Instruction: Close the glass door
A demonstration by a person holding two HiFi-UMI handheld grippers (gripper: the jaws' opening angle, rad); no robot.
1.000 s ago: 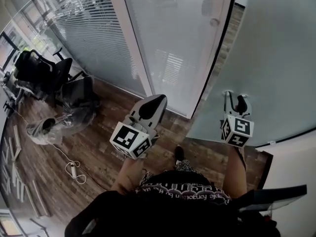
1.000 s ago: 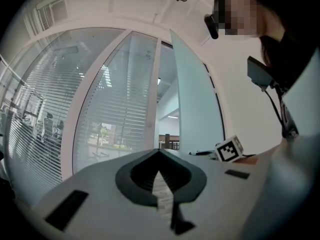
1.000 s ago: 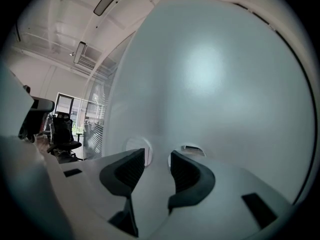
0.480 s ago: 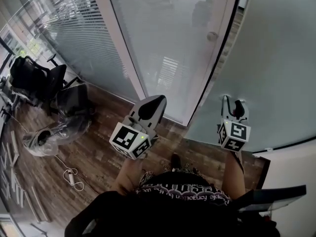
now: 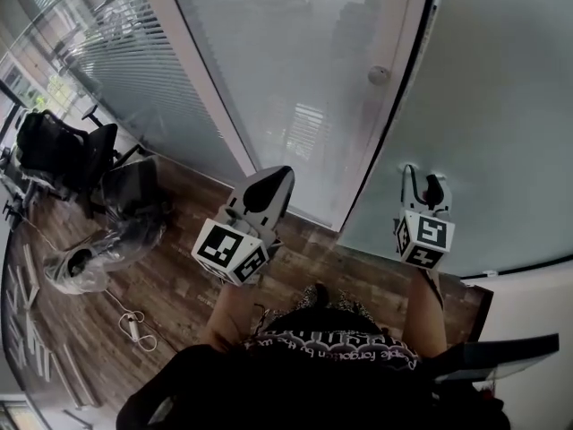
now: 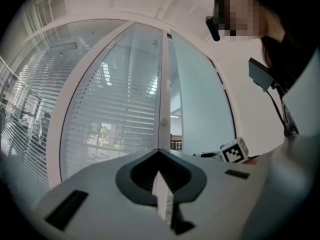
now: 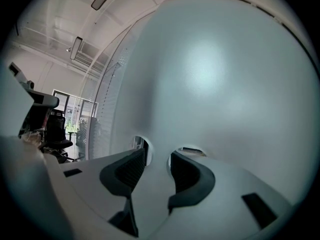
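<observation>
Wood-plank floor point(image 5: 170, 280), smooth frosted glass door point(image 5: 501, 106), left gripper point(image 5: 274, 174) pinched together, right gripper point(image 5: 423, 176) parted.

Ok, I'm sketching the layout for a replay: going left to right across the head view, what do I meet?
Black office chairs → left gripper → round knob → right gripper.
</observation>
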